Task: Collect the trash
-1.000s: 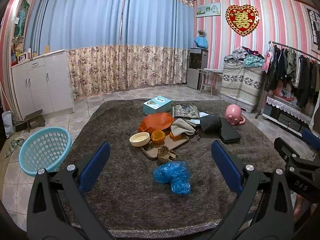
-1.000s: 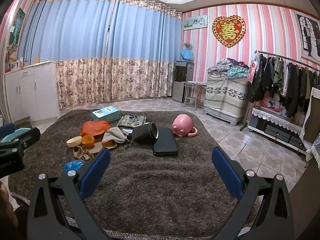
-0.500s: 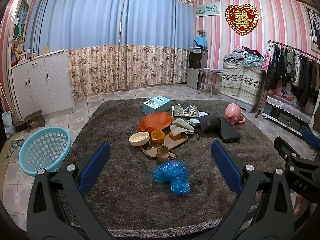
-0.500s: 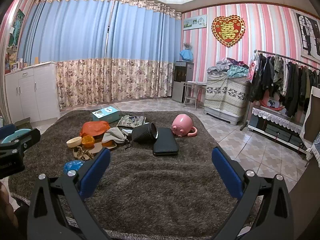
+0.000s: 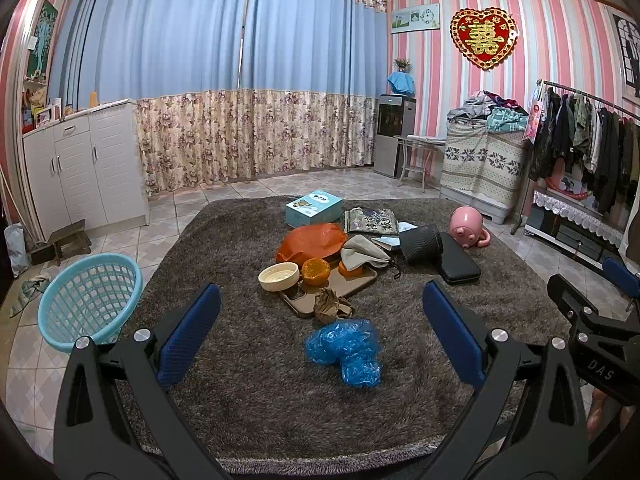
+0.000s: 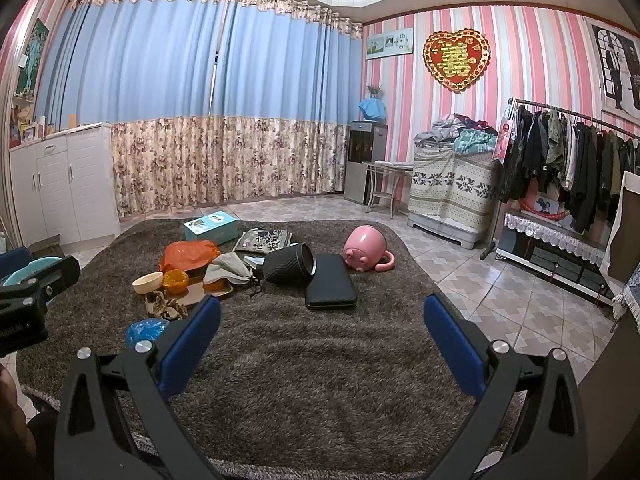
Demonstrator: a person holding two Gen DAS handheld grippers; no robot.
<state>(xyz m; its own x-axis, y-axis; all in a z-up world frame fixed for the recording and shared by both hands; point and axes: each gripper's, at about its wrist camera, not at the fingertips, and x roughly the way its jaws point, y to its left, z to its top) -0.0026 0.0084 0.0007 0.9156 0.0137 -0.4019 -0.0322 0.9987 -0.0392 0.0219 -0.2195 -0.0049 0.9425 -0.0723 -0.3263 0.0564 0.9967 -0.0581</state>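
Above the near edge of the brown shag rug (image 5: 248,380), the left gripper (image 5: 320,332) hangs with its blue pads spread wide and nothing between them, and the right gripper (image 6: 322,336) hovers beside it, equally splayed and empty. Just beyond the left tongs lies a crumpled blue plastic bag (image 5: 346,348), with a brown paper wad (image 5: 332,306) behind it resting on the edge of a tan tray (image 5: 340,286). On and near the tray sit orange peels (image 5: 316,271), a cream bowl (image 5: 279,276) and an orange plastic bag (image 5: 312,242). The turquoise basket (image 5: 90,300), the likely bin, stands off the rug to the left. Risks, as I judge them: the thin blue film may slip or tear if pinched at one edge, and the mixed pile invites grabbing keepers such as the black case (image 6: 330,286) or pink mug (image 6: 366,254) instead of rubbish.
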